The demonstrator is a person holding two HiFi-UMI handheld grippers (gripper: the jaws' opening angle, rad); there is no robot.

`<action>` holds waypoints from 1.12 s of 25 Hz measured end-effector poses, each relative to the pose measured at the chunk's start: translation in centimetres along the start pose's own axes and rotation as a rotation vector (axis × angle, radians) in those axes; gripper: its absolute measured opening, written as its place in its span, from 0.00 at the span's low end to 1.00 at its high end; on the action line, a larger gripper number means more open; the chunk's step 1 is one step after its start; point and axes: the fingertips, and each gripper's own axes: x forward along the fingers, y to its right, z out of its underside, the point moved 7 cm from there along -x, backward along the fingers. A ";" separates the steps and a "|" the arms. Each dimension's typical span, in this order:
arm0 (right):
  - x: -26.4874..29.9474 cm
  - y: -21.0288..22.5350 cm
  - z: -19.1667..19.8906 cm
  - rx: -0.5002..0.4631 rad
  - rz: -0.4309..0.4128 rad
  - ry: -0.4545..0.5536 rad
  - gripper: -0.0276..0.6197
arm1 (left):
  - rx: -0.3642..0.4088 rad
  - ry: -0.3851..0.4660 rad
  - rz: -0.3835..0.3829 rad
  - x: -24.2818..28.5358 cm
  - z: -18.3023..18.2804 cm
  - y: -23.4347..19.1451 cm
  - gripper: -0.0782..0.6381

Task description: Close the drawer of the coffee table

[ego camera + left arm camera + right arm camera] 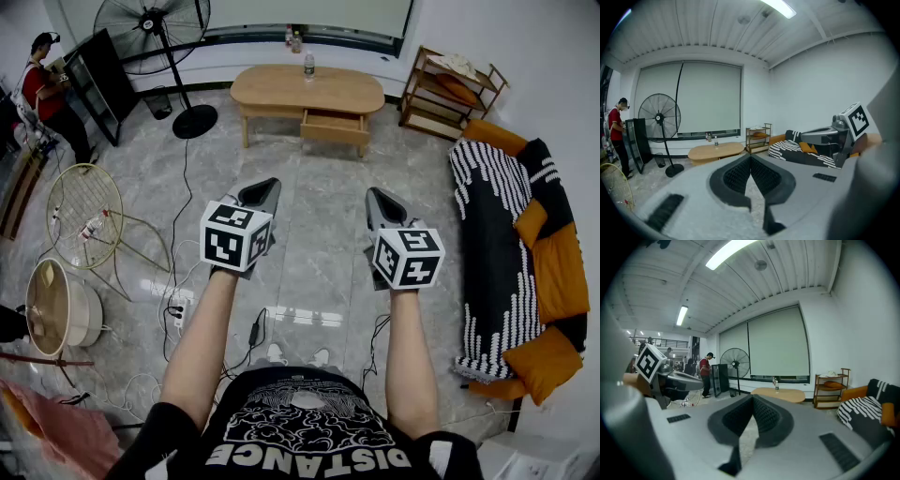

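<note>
The oval wooden coffee table point(281, 86) stands far ahead across the grey tiled floor. Its drawer point(334, 127) hangs pulled out on the side facing me. My left gripper point(263, 191) and right gripper point(379, 200) are held out side by side in mid-air, well short of the table. Both are shut, jaws meeting at the tips with nothing between them. The left gripper view shows the table point(715, 151) small beyond the closed left gripper point(750, 161). In the right gripper view the table point(778, 393) lies past the closed right gripper point(753, 401).
A water bottle point(308, 66) stands on the table. A pedestal fan point(155, 28) is at the back left, a wooden shelf point(450, 86) at the back right, a sofa with a striped blanket point(497, 244) along the right. Cables point(178, 309) and a wire side table point(84, 216) lie left; a person point(47, 94) stands far left.
</note>
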 end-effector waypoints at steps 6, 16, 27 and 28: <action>-0.2 1.0 0.1 0.003 -0.008 0.004 0.05 | 0.007 -0.003 -0.001 1.0 -0.5 1.0 0.11; -1.0 3.8 0.3 -0.007 -0.042 0.008 0.08 | 0.012 -0.005 -0.023 2.7 -1.0 4.1 0.11; 1.1 5.7 0.3 -0.001 -0.068 0.016 0.21 | 0.023 -0.009 -0.038 5.3 -1.6 4.0 0.11; 1.4 6.0 0.2 -0.002 -0.070 0.016 0.22 | 0.024 -0.008 -0.038 5.7 -1.7 4.0 0.11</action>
